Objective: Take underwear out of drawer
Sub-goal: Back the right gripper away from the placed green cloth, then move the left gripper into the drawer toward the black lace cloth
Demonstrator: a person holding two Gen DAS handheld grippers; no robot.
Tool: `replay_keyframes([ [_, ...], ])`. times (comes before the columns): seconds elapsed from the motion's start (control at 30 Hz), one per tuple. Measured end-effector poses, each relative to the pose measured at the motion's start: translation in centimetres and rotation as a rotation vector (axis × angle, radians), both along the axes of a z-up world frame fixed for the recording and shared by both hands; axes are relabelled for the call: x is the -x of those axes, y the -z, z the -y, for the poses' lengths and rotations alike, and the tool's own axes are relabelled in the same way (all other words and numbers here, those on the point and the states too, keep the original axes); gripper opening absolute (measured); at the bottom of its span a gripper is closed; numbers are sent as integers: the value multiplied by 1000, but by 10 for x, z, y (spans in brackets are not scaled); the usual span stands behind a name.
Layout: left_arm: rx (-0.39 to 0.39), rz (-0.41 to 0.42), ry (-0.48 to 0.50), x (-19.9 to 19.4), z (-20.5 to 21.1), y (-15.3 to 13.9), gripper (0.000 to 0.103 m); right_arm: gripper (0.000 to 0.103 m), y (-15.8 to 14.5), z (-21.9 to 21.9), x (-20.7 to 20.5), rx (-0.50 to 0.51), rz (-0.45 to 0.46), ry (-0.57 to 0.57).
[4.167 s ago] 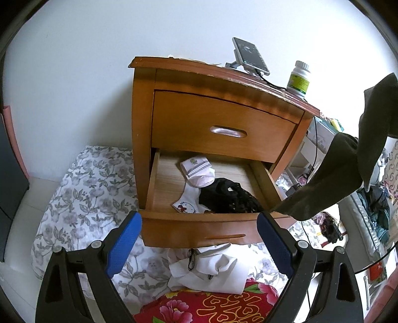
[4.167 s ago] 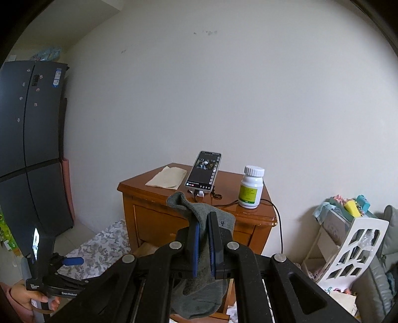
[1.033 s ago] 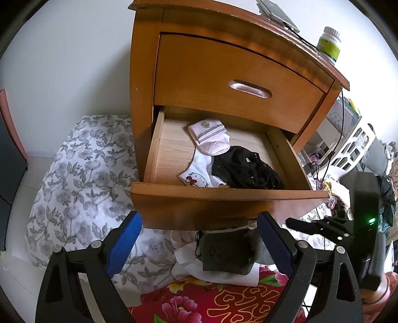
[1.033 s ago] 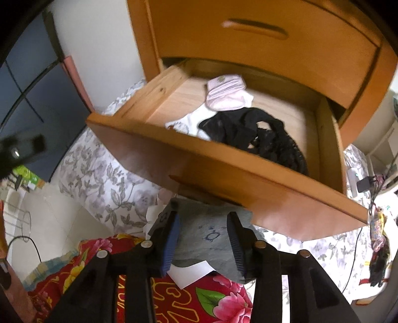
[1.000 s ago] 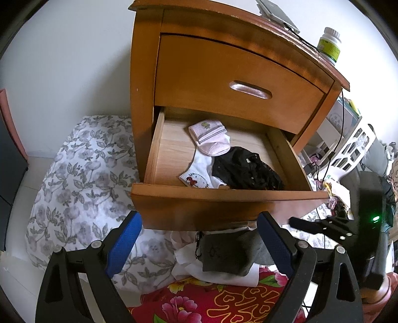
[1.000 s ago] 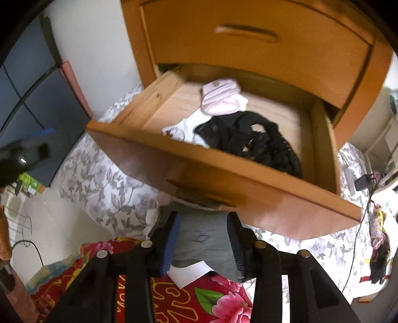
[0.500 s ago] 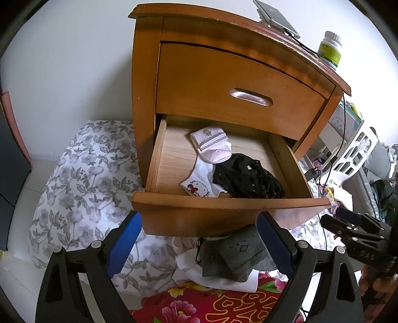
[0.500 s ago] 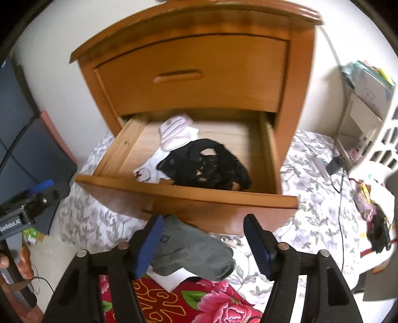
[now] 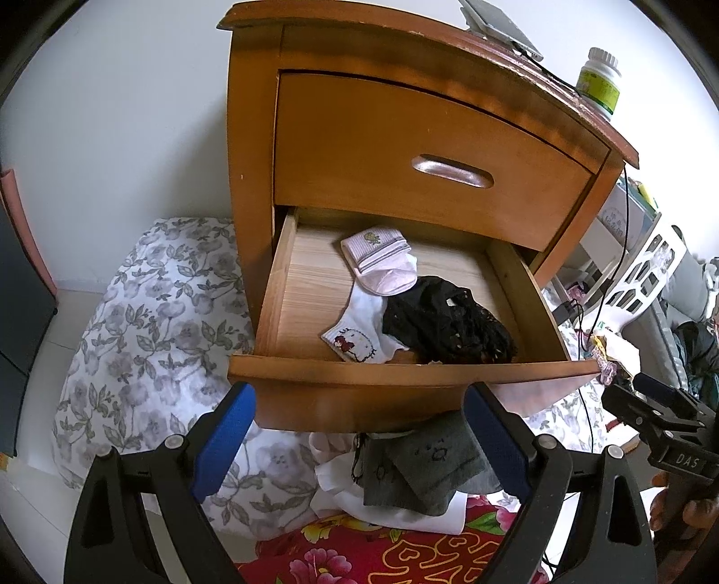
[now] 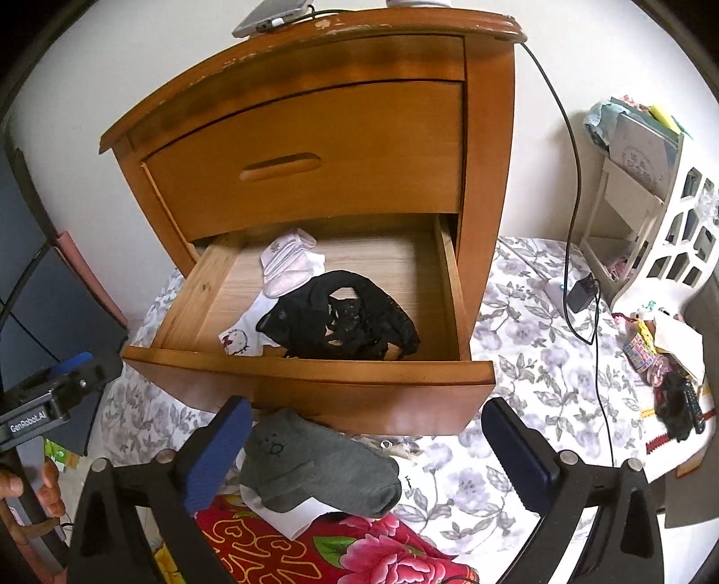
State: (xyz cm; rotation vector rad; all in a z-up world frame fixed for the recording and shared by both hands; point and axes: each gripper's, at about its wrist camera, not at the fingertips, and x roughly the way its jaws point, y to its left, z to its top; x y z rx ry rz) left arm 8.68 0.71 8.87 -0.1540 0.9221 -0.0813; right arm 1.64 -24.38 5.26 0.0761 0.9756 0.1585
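**Reaching next for the black underwear in the open drawer**

Looking into the drawer (image 10: 310,364), I see the black lace underwear (image 10: 337,323) lying in a heap at the front, toward its right side. Its long side runs left to right, along the drawer's front board. It lies up and ahead of my right gripper (image 10: 366,453), over that front board. My right gripper looks nearer to it than my left gripper (image 9: 359,440), which sits more to the left side of the drawer.

My right gripper's jaws are opening wide and nothing is pinched between them. The grey sock (image 10: 314,462) lies loose on the floor pile below them. My left gripper is spread wide too and holds nothing.

Just beside the underwear, and partly under its left edge, is a white sock with a cartoon face (image 10: 245,334). A pink striped sock (image 10: 287,263) lies behind it, farther back.

I think the front board is the main thing in the way, so I must go over it and then down. I should pinch only the black cloth, or the white sock may come along.

The nightstand (image 10: 490,179) has a closed top drawer, with a phone (image 10: 269,13) on top.
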Motion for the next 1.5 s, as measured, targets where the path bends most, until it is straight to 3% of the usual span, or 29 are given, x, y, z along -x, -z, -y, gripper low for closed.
replay_keyframes([
  [0.5,-38,-23,4,-40,9,8,94,103,9,4,-18,0,-8,-3],
  [0.77,-27,-63,17,-81,4,10,94,103,14,4,-33,-8,-15,-16],
  [1.1,-76,-109,83,-131,6,9,94,103,23,6,-47,-15,-29,-12],
  [1.23,-54,-165,122,-151,10,21,94,103,28,8,-50,-13,-36,-7],
  [1.5,-47,-372,160,-182,19,71,94,103,39,9,-57,-10,-59,-9],
])
